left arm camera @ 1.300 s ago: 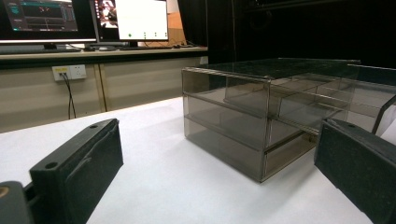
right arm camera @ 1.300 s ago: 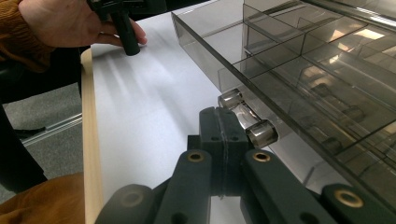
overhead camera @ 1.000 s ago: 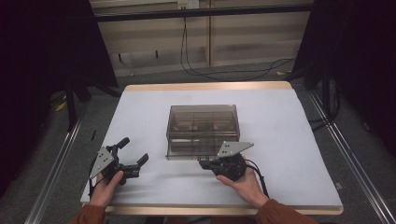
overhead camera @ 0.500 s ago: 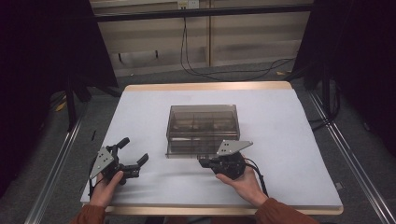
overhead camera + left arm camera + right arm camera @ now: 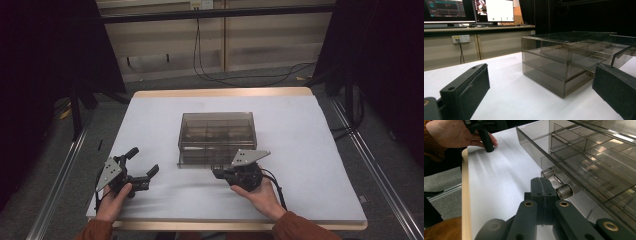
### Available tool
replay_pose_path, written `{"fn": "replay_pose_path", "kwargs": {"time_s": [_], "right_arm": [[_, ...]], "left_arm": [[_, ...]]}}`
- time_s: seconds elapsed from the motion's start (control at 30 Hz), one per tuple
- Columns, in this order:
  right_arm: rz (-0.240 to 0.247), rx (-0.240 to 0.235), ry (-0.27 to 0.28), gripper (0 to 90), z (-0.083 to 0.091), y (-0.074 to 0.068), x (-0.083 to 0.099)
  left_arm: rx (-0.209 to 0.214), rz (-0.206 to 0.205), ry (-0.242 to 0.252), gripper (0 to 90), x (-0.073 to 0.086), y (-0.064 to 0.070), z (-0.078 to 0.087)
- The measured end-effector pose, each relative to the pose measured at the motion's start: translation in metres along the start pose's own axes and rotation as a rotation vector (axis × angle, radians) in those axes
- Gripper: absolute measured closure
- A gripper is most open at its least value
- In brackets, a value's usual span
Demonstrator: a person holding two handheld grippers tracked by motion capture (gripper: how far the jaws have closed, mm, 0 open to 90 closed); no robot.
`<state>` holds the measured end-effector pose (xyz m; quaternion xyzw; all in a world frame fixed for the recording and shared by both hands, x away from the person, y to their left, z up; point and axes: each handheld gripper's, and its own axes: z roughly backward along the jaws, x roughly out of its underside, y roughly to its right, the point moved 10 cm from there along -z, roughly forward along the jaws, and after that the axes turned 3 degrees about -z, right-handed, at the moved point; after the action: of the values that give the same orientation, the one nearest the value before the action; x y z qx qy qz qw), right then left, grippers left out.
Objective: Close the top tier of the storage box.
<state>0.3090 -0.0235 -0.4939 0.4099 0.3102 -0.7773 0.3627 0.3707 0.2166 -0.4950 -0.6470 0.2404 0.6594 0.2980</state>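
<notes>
A smoky clear drawer box (image 5: 217, 132) stands in the middle of the white table (image 5: 300, 150). My left gripper (image 5: 144, 161) rests near the table's front left corner, open and empty, its jaws framing the box (image 5: 554, 60) from the side. My right gripper (image 5: 216, 173) lies at the box's front edge, shut. In the right gripper view its jaws (image 5: 543, 183) are pressed together with nothing between them. A clear drawer handle (image 5: 564, 191) sits just to their right, close to touching. A drawer front (image 5: 621, 51) stands slightly out of the box.
The table's wooden edge (image 5: 465, 195) runs along the front. Metal rails (image 5: 60, 175) flank the table on both sides. Cables (image 5: 210, 70) lie on the floor beyond it. Monitors (image 5: 491, 11) stand on a bench behind. The other hand (image 5: 449, 132) holds the left gripper.
</notes>
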Motion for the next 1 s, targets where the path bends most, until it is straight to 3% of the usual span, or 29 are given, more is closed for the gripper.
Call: {"fn": "replay_pose_path", "kwargs": {"time_s": [1.0], "right_arm": [[-0.024,0.021,0.010,90.0,-0.0049,0.0093,-0.0049]], "left_arm": [[-0.001,-0.001,0.001,1.1,-0.0001,0.0000,0.0000]]}}
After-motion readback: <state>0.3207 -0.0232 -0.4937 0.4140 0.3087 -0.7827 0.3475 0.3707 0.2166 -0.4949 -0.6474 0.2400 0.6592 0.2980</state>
